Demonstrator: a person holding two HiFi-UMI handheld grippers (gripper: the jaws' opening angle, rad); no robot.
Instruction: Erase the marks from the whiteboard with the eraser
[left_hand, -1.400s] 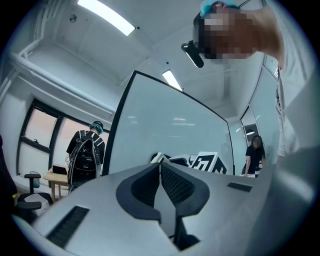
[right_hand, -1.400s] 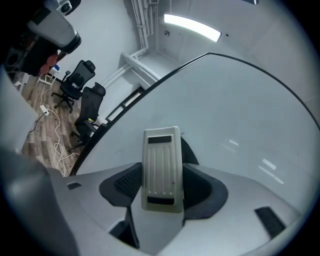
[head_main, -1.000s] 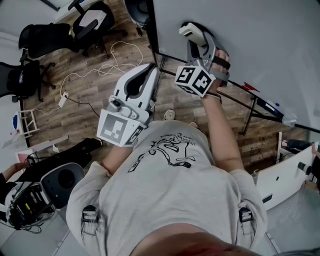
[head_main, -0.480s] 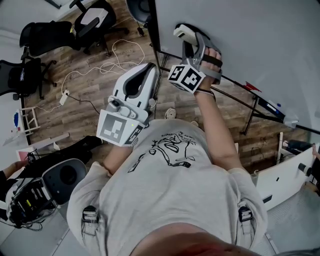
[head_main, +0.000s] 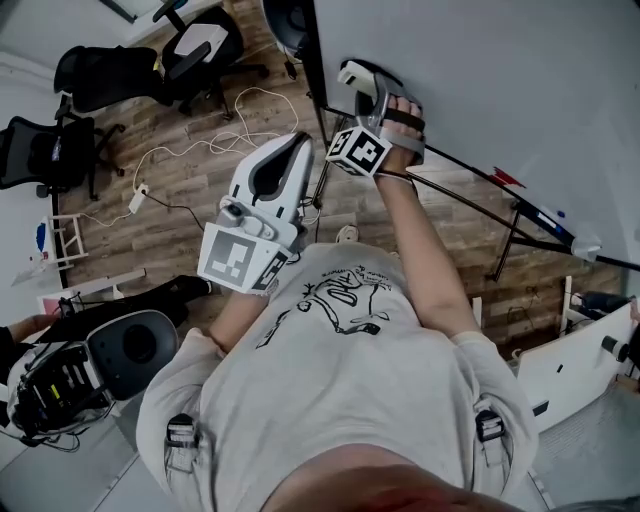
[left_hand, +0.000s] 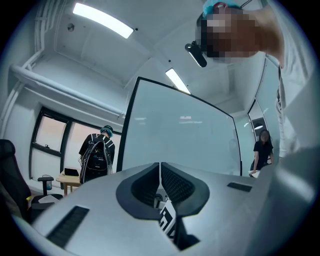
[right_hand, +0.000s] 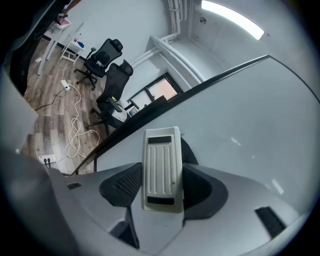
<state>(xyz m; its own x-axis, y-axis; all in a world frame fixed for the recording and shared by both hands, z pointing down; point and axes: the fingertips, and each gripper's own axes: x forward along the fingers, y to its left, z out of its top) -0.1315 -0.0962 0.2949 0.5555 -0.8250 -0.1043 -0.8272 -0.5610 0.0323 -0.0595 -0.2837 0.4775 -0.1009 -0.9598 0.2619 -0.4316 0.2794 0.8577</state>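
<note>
The whiteboard (head_main: 480, 70) stands in front of me, and its surface looks almost clean. In the right gripper view only a few faint specks (right_hand: 234, 142) show on the whiteboard (right_hand: 250, 105). My right gripper (head_main: 368, 88) is shut on the white ribbed eraser (head_main: 358, 72), held at the board near its left edge. The eraser (right_hand: 161, 167) sits lengthwise between the jaws. My left gripper (head_main: 297, 145) hangs lower left, apart from the board, shut and holding nothing. In its own view the left gripper (left_hand: 160, 167) points at the whiteboard (left_hand: 180, 135).
A red marker (head_main: 505, 177) and a blue marker (head_main: 545, 213) lie on the board's tray. Black office chairs (head_main: 100, 75) and a white cable (head_main: 200, 130) are on the wooden floor at left. A person with a backpack (left_hand: 97, 155) stands beside the board, and another person (left_hand: 261, 150) stands at the right.
My right gripper has slid the eraser along the board toward its left edge. The left gripper has barely moved.
</note>
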